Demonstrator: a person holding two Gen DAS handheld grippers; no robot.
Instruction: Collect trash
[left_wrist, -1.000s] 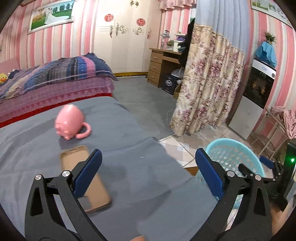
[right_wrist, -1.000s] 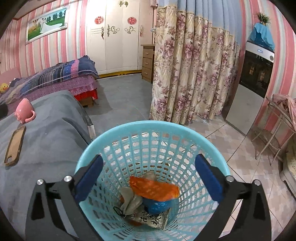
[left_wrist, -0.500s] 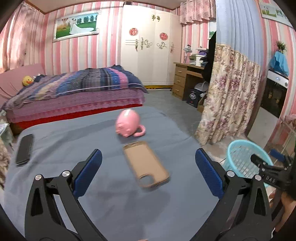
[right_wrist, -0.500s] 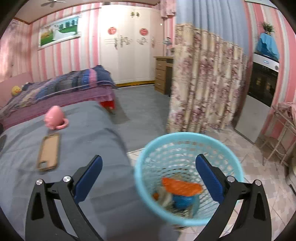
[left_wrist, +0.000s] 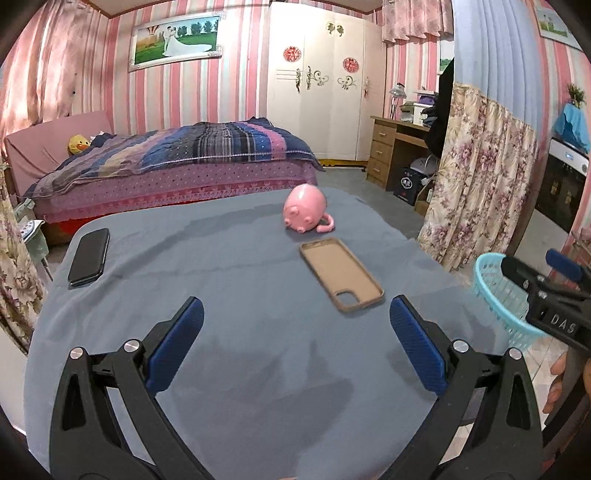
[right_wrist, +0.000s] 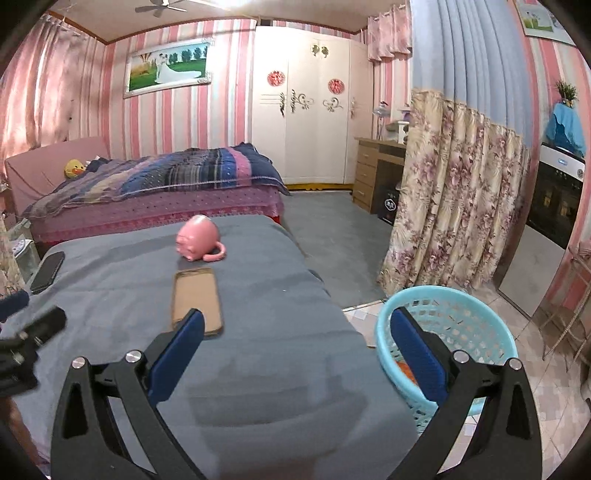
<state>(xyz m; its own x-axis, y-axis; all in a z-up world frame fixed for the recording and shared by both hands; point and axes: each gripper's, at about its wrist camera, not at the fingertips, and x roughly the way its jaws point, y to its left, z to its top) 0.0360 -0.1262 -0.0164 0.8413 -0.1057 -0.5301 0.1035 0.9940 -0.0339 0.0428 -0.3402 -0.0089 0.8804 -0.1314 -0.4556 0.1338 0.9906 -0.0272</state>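
Note:
A light blue mesh trash basket (right_wrist: 476, 328) stands on the tiled floor at the table's right edge, with orange trash (right_wrist: 404, 369) showing inside; it also shows in the left wrist view (left_wrist: 495, 291). My left gripper (left_wrist: 295, 343) is open and empty above the grey table cloth (left_wrist: 240, 295). My right gripper (right_wrist: 295, 350) is open and empty above the table's right end, beside the basket. The right gripper also appears in the left wrist view (left_wrist: 543, 280).
On the table lie a pink pig-shaped mug (left_wrist: 306, 214) on its side, a tan phone case (left_wrist: 341, 273) and a black phone (left_wrist: 88, 256). A bed (left_wrist: 177, 162), a floral curtain (right_wrist: 454, 199) and a wooden desk (left_wrist: 395, 147) stand beyond.
Both grippers have pulled back and swung left, from over the basket toward the table. The basket has moved from the centre to the right of the right wrist view.

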